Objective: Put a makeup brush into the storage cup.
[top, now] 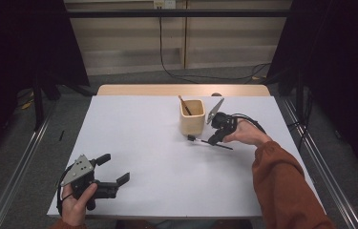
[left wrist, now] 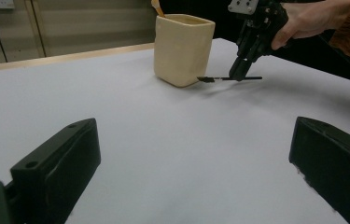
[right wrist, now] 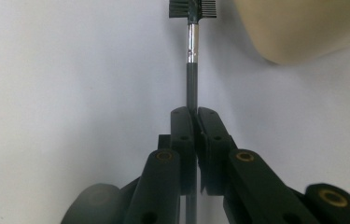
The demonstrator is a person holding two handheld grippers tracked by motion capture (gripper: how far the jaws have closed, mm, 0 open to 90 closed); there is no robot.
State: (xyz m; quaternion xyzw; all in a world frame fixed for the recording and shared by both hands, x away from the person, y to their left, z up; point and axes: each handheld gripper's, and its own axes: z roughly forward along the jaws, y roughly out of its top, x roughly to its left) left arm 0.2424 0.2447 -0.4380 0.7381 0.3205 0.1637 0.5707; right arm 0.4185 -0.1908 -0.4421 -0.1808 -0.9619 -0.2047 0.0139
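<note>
A thin black brush (top: pixel 209 141) with a comb-and-bristle head (right wrist: pixel 192 8) lies level just above the white table (top: pixel 157 162), beside a cream square cup (top: pixel 192 116). My right gripper (top: pixel 214 140) is shut on the brush's handle (right wrist: pixel 191 88), its jaws pressed together around it. The brush head points toward the cup's base (left wrist: pixel 182 79). A brown-handled tool (top: pixel 184 105) leans inside the cup. My left gripper (top: pixel 114 169) rests at the table's near left corner, jaws spread wide with nothing between them; its fingers (left wrist: pixel 56 163) frame bare table.
The table's far edge is a wooden strip (top: pixel 181 89). Black curtains hang at both sides, and cables (top: pixel 205 76) run over the floor behind. A person's orange sleeve (top: pixel 281 181) crosses the table's right side.
</note>
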